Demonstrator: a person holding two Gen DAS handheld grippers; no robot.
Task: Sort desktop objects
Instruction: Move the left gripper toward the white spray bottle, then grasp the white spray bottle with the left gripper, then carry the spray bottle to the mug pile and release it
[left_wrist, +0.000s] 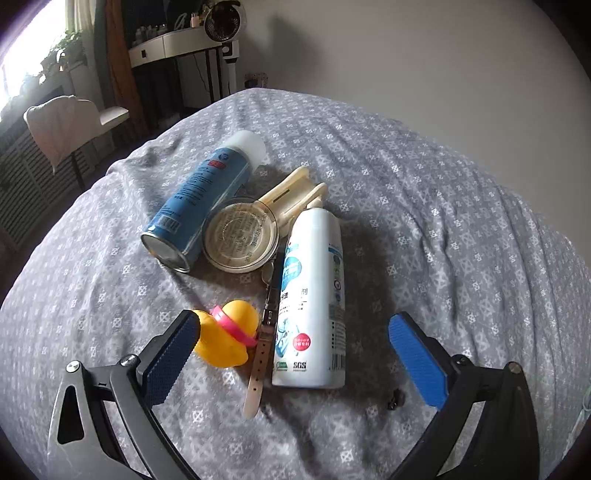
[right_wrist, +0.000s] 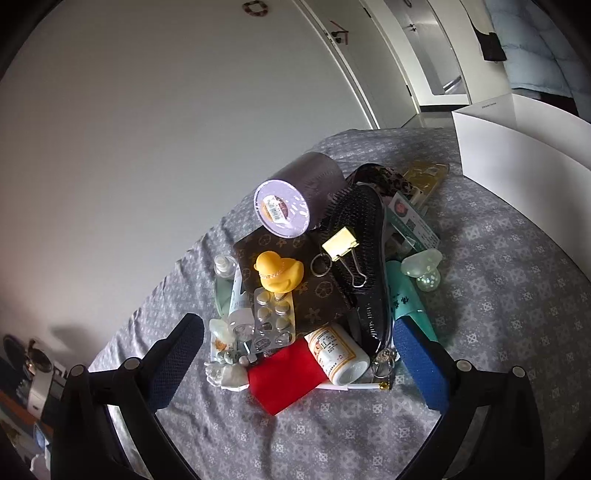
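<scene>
Hovering over 2 piles: left gripper (left_wrist: 293, 354) spread above white spray bottle (left_wrist: 314, 299) beside duck (left_wrist: 225, 338); right gripper (right_wrist: 297, 360) spread, empty, over pill bottle (right_wrist: 338, 354). Bottle is best pinched mid-body, strap (left_wrist: 260, 363) avoided.

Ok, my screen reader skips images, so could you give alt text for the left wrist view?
The open left gripper hovers over a grey patterned bedspread holding a white spray bottle, blue aerosol can, yellow rubber duck, round clear lid and beige strap.
</scene>
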